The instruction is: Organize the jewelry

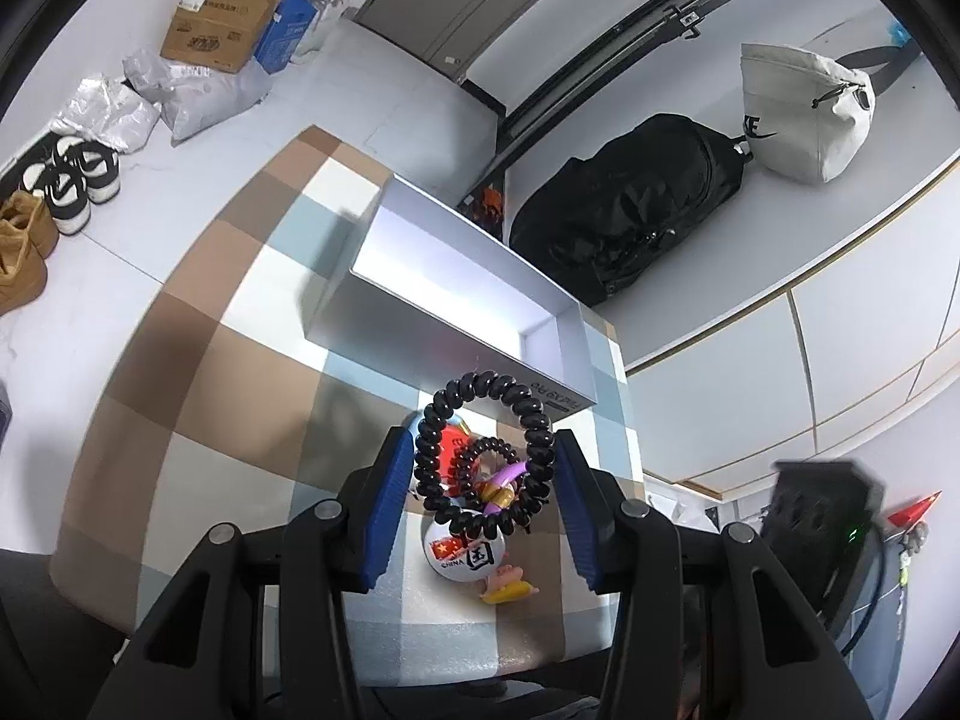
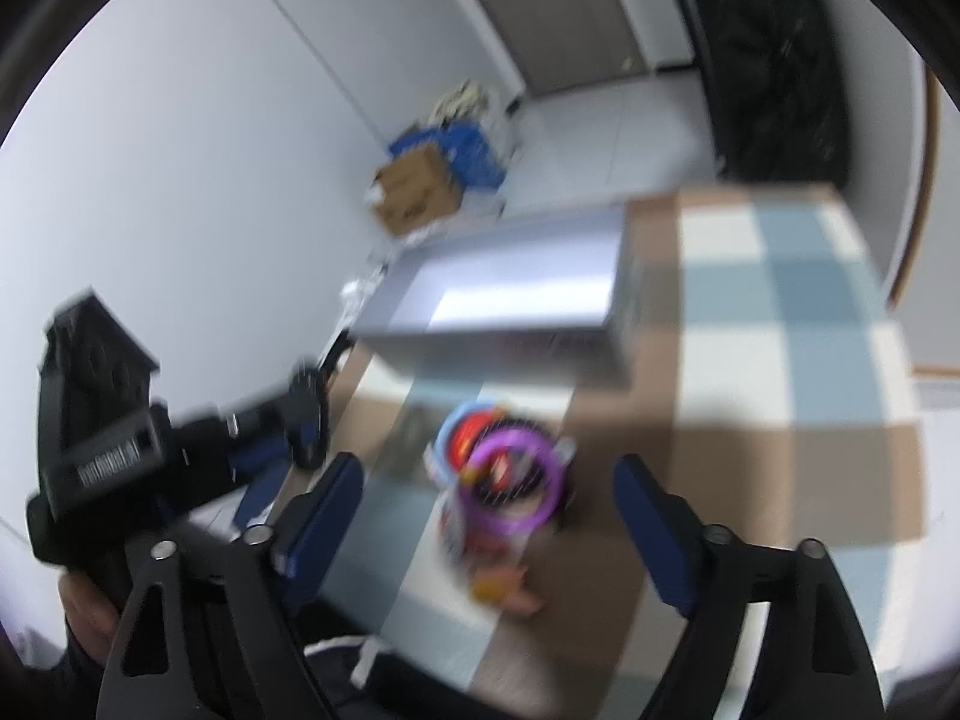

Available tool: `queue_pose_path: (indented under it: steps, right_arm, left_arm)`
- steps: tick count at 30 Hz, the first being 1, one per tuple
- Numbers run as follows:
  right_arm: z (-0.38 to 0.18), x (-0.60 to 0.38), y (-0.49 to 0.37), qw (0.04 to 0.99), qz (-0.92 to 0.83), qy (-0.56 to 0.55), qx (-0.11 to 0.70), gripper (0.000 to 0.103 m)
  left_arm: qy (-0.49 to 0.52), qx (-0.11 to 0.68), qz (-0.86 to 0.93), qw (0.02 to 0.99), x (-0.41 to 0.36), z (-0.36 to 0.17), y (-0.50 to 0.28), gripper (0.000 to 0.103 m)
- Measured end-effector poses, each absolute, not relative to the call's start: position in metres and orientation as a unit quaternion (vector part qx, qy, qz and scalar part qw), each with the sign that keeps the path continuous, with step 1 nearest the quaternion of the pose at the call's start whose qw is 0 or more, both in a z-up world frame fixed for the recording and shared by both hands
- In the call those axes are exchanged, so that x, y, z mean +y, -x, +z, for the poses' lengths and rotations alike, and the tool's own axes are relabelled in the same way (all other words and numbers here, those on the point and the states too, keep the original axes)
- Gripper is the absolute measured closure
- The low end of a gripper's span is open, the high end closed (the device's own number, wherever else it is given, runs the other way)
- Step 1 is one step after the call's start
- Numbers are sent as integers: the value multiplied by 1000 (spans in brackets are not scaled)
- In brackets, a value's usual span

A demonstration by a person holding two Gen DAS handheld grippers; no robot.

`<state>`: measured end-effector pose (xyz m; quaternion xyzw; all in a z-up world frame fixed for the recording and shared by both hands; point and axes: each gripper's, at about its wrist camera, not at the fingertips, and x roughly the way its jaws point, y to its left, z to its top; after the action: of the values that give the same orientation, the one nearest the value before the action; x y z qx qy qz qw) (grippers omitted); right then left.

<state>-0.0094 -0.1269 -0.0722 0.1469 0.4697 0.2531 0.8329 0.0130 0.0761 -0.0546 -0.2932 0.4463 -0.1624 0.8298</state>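
The left gripper [image 1: 485, 468] hung over a counter [image 1: 198, 396] covered in brown, white and blue checks. A large black spiral hair tie [image 1: 480, 450] stood between its blue fingers [image 1: 390, 504], its coils reaching close to both pads; whether the pads pressed on it or the loop merely sat in the gap could not be told. Seen through the loop was a heap of small things on the counter: a smaller dark spiral tie [image 1: 483, 471], a purple ring [image 1: 507, 483], a red piece [image 1: 453, 450], a white round badge [image 1: 465, 549] printed with a flag and "CHINA", and a small yellow and pink figure [image 1: 507, 588] at the heap's near edge. Beyond the fingers lay an open silver-grey box [image 1: 456, 294], just past the heap, its inside bare as far as it showed.

The right gripper [image 2: 487, 498] view was blurred. Its fingers [image 2: 651, 516] stood wide apart and held nothing. Between them, lower on the counter [image 2: 780, 360], lay the same heap, with the purple ring [image 2: 510, 480] on top and red and blue pieces under it; the finer pieces could not be made out. The silver-grey box [image 2: 510, 294] sat just beyond the heap. At the left edge of this view the left gripper's black body [image 2: 102, 420] showed, with the person's hand [image 2: 87, 618] under it.
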Motion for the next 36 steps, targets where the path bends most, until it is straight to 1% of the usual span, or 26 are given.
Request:
queue_pose_path:
  steps: [1,2,4,6,9,11,14,16,17,18,20,21,22,29,33,36]
  right_arm:
    - [-78,-122,10,825,258,-146,480,30]
    - [-83,-117,11,819,262,-141,490,32]
    - [-88,-109,11,816,262,-129,498,42]
    - [-91,-101,10,813,265,-115,505,44]
    - [-96,-92,9,812,264,-99,512,53]
    - [-99,-88,6,812,258,-89,515,55]
    - [-99,-83,1,814,247,-71,520,64]
    - [-99,-79,1,820,241,-55,517,75]
    - [-99,-76,0,822,235,-44,517,77]
    - [-98,-75,1,822,233,-39,518,82]
    - [-96,-73,1,823,232,-32,517,84]
    - [-96,-70,2,824,232,-26,516,89]
    - [-95,-69,3,825,232,-20,515,99]
    - [-92,-55,15,831,245,27,499,100]
    - [-90,-63,13,834,244,5,495,103]
    - [-84,-77,7,839,240,-38,487,103]
  left_arm:
    - [289,446,-158,832,76,-54,-14,62]
    - [286,447,-155,833,76,-54,-16,62]
    - [289,447,-157,832,74,-54,-18,62]
    - [286,449,-155,832,76,-53,-18,62]
    - [283,450,-154,833,78,-53,-19,62]
    - [278,452,-150,834,78,-53,-18,62]
    - [270,456,-145,835,77,-53,-18,62]
    - [266,457,-145,836,77,-53,-19,62]
    - [265,457,-145,837,77,-53,-19,62]
    - [264,457,-145,837,78,-53,-19,62]
    - [266,457,-146,836,78,-53,-18,62]
    - [267,456,-145,836,79,-53,-18,62]
    - [268,457,-145,836,78,-53,-18,62]
    - [272,457,-142,835,79,-53,-19,62]
    - [271,458,-138,835,79,-53,-19,62]
    - [274,460,-138,834,79,-55,-19,62]
